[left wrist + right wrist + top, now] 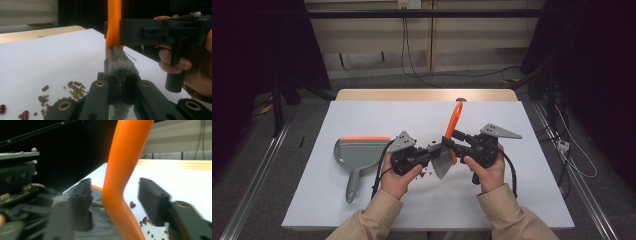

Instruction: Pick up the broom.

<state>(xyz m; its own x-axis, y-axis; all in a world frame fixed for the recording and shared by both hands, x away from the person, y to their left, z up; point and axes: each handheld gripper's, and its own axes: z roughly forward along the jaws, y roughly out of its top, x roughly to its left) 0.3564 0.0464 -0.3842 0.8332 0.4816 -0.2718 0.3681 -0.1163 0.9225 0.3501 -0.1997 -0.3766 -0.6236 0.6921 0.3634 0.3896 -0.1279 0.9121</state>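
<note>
The step in hand looks like a handover of the hand brush (451, 137) between the two grippers, ahead of sweeping the spilled beans (75, 90) toward the dustpan (358, 154). The left gripper (432, 151) is clamped on the grey bristle head (121, 66), its jaws pinched tight around the tuft. The right gripper (451, 136) stands with its jaws apart on either side of the orange handle (125, 170), not pressing on it.

A grip on bristles is soft and likely to let the brush swivel. So the right gripper should close squarely on the handle, just above the bend, and the left should let go only once that grip is firm. Keeping the brush low over the white tabletop (362, 120) would limit any drop.

The handle is smooth, glossy orange plastic, slim and curved with a kink near the head. The bristles are fine, grey and springy, fanned into a wedge. The dustpan is matt grey plastic with an orange lip, lying flat at the left, well apart from the brush. The beans are small, hard and round, dark red ones mixed with tiny green ones, and will probably roll easily.
</note>
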